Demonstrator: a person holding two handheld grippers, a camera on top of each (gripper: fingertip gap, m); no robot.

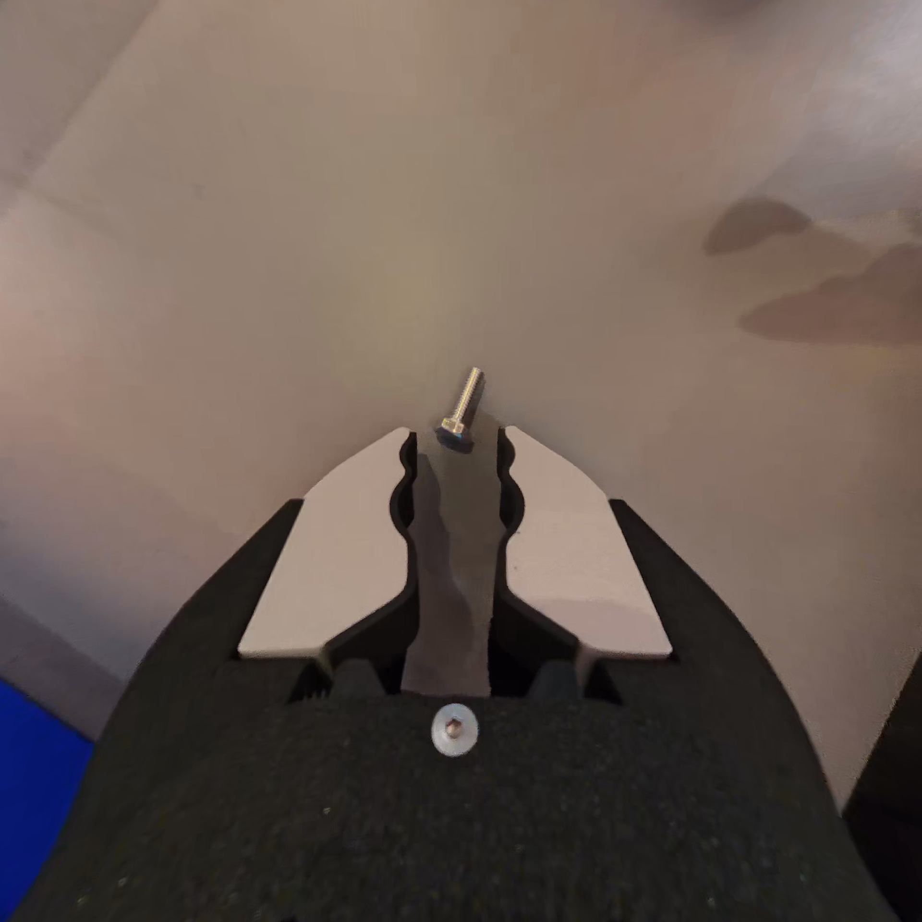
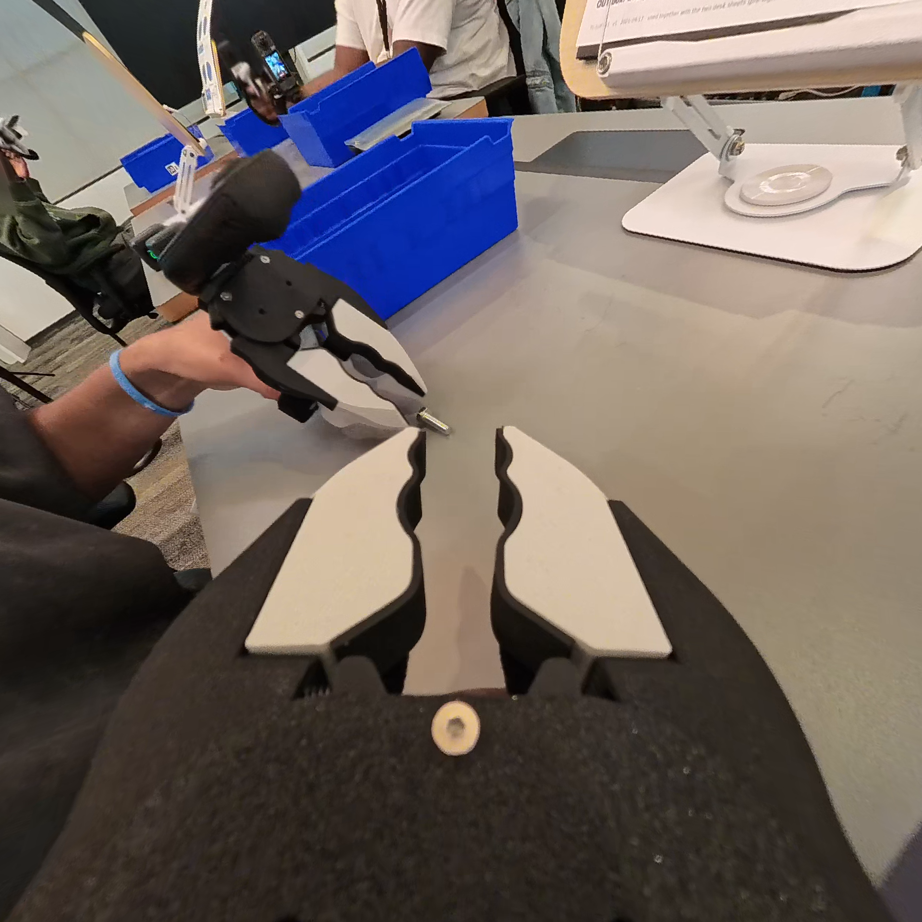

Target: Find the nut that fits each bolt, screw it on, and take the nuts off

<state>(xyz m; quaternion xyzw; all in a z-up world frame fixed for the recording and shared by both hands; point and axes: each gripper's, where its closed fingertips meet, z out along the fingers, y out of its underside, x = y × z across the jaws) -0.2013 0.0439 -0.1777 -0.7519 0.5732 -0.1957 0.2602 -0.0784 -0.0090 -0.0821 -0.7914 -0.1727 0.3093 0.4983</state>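
Note:
A small silver hex bolt [image 1: 461,406] lies on the grey table [image 1: 349,249], threaded end pointing away. My left gripper [image 1: 455,435] is open, low over the table, and the bolt's head lies between its fingertips with a gap on each side. In the right wrist view the left gripper [image 2: 416,401] comes in from the left, and the bolt [image 2: 435,425] sticks out past its tips. My right gripper [image 2: 460,435] is open and empty. Its left fingertip is just short of the bolt. No nut shows in either view.
A large blue bin [image 2: 399,219] stands behind the left gripper, with more blue bins [image 2: 349,110] farther back. A white stand base [image 2: 798,219] sits at the back right. An arm with a blue wristband [image 2: 149,384] holds the left gripper. The table edge [image 2: 192,474] runs at the left. The gap from one gripper's tips to the other's is roughly 15 cm. The white stand base [image 2: 798,219] is about equally far from each gripper, around 35 cm.

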